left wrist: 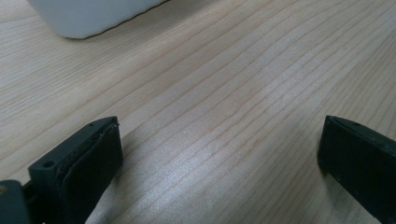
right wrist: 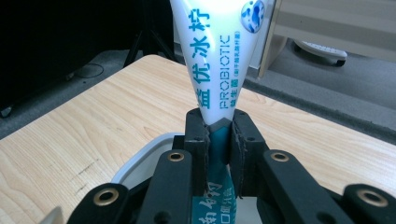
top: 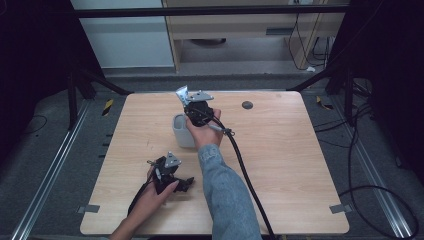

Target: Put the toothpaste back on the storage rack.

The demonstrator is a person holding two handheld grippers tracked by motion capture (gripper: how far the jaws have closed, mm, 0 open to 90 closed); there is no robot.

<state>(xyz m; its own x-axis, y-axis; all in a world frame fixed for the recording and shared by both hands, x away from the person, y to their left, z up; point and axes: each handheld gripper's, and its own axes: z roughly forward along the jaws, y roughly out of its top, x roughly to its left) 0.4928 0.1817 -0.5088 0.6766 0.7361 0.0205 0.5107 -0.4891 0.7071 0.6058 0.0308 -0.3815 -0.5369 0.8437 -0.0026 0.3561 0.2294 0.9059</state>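
Toothpaste tube (right wrist: pixel 219 65): white with teal lettering and the word PROBIOTIC, standing almost upright between my right gripper's pads, broad crimped end up, teal lower part running down behind the jaws.
Right gripper (top: pixel 196 111): clamped hard on the tube about mid-length; in the right gripper view both pads press flat on it with no gap. I hold it above the cup.
Cup (top: pixel 183 131): pale grey, upright near the middle of the table (top: pixel 280 165), directly under the tube; its rim (right wrist: pixel 140 161) shows just below and to the left of my right jaws.
Left gripper (top: pixel 170 172): lies low on the wood at the near left, jaws wide apart and holding nothing; the left gripper view has bare board between them and the cup's base (left wrist: pixel 88 18) at the far edge, well apart.
Step in hand, as I read it: standing the tube in the cup.
How I would do it well: keep the tube vertical, centre its lower end over the mouth rather than over the rim, then lower slowly and straight.
Release: I would open only when the lower end rests inside; let go early and it may tip out.
Risk: the cup looks light, so a sideways nudge on its wall could slide or topple it; my left gripper is free to steady it.
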